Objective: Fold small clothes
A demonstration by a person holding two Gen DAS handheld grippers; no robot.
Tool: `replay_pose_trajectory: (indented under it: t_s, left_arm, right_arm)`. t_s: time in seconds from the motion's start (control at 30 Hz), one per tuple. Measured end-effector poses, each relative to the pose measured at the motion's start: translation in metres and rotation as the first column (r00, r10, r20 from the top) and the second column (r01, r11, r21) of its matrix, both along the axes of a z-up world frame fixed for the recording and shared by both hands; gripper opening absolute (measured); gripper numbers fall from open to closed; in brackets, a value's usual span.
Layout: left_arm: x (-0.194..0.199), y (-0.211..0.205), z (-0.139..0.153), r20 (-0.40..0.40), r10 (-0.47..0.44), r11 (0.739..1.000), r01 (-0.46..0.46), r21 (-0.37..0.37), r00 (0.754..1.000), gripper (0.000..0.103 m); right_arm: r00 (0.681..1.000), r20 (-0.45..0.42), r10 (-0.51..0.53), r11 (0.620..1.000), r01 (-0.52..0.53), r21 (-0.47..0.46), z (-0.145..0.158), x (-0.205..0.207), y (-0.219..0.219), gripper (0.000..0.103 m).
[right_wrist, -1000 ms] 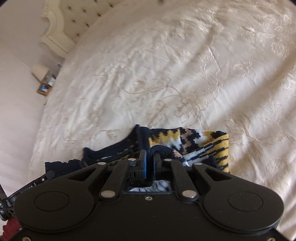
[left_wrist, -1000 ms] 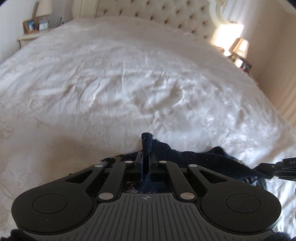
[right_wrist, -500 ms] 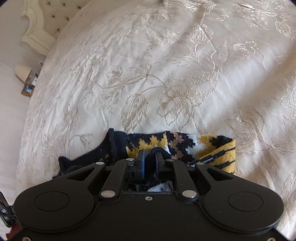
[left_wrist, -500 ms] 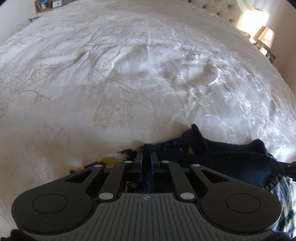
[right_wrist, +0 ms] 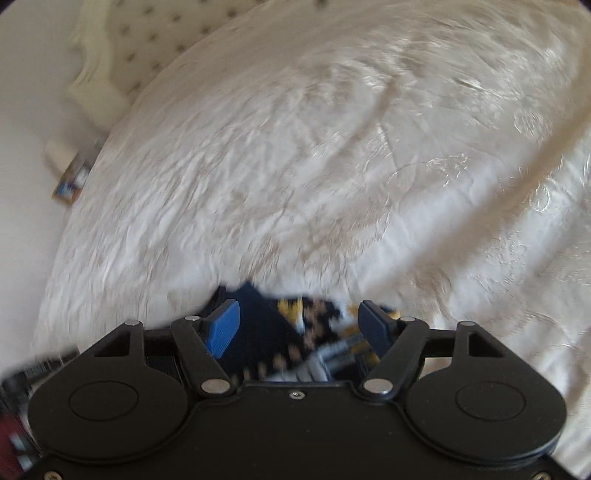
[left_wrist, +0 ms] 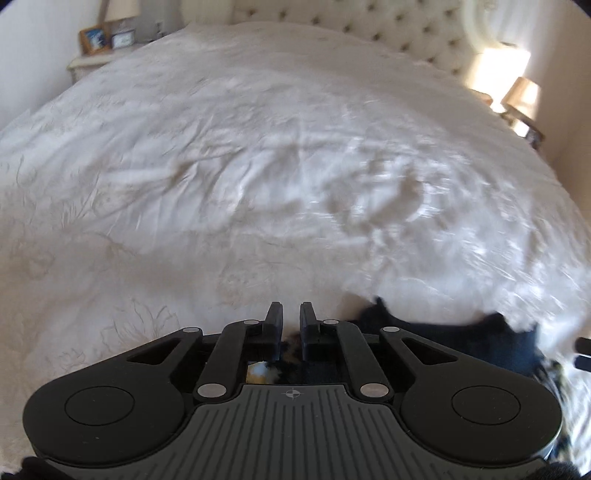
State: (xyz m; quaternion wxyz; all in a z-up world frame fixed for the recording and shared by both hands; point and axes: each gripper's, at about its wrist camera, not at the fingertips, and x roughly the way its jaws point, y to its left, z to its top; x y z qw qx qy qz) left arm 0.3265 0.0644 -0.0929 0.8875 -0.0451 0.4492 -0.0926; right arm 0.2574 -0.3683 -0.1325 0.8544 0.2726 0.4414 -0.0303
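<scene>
The knitted garment point(right_wrist: 295, 332), dark navy with yellow, tan and white patterning, lies on the bed directly below and ahead of my right gripper point(right_wrist: 299, 321). My right gripper's jaws stand wide apart, the blue-faced fingers point(right_wrist: 223, 326) on either side of the garment with nothing clamped between them. I cannot tell whether the finger tips touch the fabric, as the view is motion-blurred.

My left gripper point(left_wrist: 291, 319) has its jaws set narrow, with a small gap between the two black fingers point(left_wrist: 275, 317). Nothing fills the gap at the tips; pale bedding shows through it. Lower down, behind the fingers, a patch of the garment's yellow and dark pattern is visible under the gripper body. The navy part of the garment point(left_wrist: 443, 339) extends to the right of my left gripper, lying on the bed and ending in two raised points of fabric.

Outward from both grippers spreads the bedspread point(left_wrist: 258, 166), white to cream with a faint embroidered floral design and shallow creases. At the far end stands a tufted cream headboard point(left_wrist: 406, 33). In the left wrist view, a nightstand point(left_wrist: 88, 64) with framed pictures sits at the far left, and a lit lamp point(left_wrist: 521, 96) at the far right.
</scene>
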Motion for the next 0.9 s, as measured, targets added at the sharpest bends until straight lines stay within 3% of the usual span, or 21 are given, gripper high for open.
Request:
replay_pose_trajectory:
  t_s: [0.2,0.4,0.5,0.57,0.67,0.77,0.9]
  left_arm:
    - [-0.054,-0.016,-0.007,-0.079,-0.129,0.992,0.129,-0.007,0.989,0.012]
    - [-0.096,-0.023,-0.036,-0.179,-0.155,0.987,0.159,0.013,0.972,0.012]
    - [-0.098,-0.016,-0.049,-0.221,-0.139,0.989,0.146,0.013,0.965,0.012]
    - [-0.096,-0.011,-0.056,-0.237,-0.127,0.991,0.131,0.002,0.963,0.012]
    - [-0.089,-0.011,-0.060,-0.256,-0.126,0.991,0.131,0.001,0.958,0.012]
    - [-0.086,-0.017,-0.060,-0.265,-0.145,0.987,0.157,0.024,0.953,0.012]
    - [-0.086,-0.014,-0.061,-0.270,-0.138,0.989,0.147,0.014,0.953,0.012]
  right_arm:
    - [0.987,-0.068,0.148,0.985,-0.153,-0.077,-0.010,-0.036,0.025,0.072]
    - [0.972,-0.132,0.196,0.970,-0.212,-0.120,-0.024,-0.065,0.037,0.067]
    - [0.964,-0.152,0.218,0.958,-0.241,-0.156,-0.023,-0.071,0.042,0.057]
    - [0.961,-0.171,0.219,0.949,-0.251,-0.193,-0.022,-0.070,0.044,0.044]
    - [0.961,-0.177,0.213,0.947,-0.247,-0.204,-0.021,-0.068,0.042,0.037]
    - [0.969,-0.168,0.182,0.947,-0.219,-0.234,-0.018,-0.070,0.041,0.042]
    - [0.972,-0.139,0.192,0.960,-0.215,-0.178,-0.017,-0.077,0.037,0.043]
